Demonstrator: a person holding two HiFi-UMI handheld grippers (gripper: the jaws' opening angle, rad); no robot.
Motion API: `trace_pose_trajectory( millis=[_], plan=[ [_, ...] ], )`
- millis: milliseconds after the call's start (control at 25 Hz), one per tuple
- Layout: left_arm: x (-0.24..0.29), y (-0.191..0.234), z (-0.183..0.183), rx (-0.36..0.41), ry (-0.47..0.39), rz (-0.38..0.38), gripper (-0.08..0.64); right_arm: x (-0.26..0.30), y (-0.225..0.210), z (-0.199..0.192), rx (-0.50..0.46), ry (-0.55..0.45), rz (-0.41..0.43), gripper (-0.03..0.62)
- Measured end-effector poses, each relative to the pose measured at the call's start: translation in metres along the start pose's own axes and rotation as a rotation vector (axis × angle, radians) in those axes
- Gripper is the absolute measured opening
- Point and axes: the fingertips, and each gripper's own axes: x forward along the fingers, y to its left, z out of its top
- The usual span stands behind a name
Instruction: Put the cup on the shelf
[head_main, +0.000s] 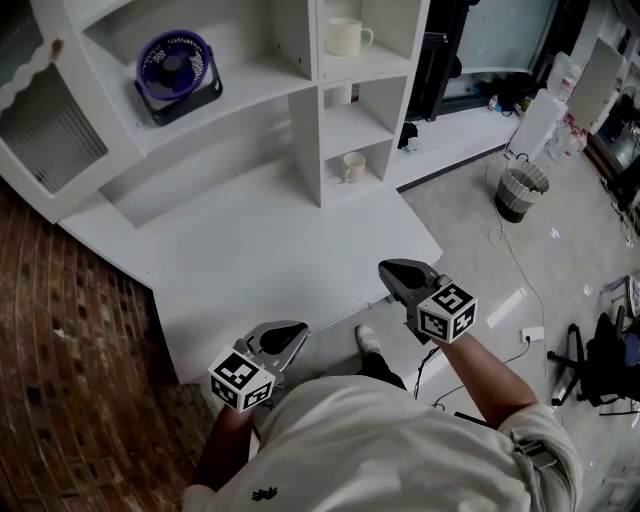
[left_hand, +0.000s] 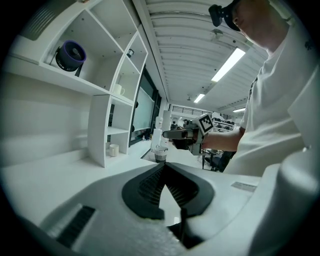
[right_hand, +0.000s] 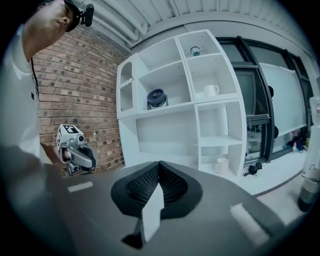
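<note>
No word, number or brand can be read anywhere. The marker cube (head_main: 241, 379) on the left tool (head_main: 296, 332) and the second cube (head_main: 446, 311) on the right tool (head_main: 386, 268) show only black-and-white square patterns, no letters. A dark emblem (head_main: 262, 492) on the person's white shirt (head_main: 400, 440) is too small to read.

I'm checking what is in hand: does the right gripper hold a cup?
No, the right gripper shows its jaws pressed together in the right gripper view, with nothing between them.
</note>
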Motion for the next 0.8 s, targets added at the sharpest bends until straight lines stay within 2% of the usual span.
trace_pose_trajectory(
  millis=[280,800],
  plan=[
    [-0.001,-0.005,-0.001,0.005,-0.004,0.003,0.005,-0.005,0.025,-0.007,-0.005,0.004,0.040,0.011],
    [-0.005,-0.007,0.003,0.024,-0.007,0.004,0.005,-0.007,0.035,-0.002,-0.029,-0.004,0.055,0.011]
  ],
)
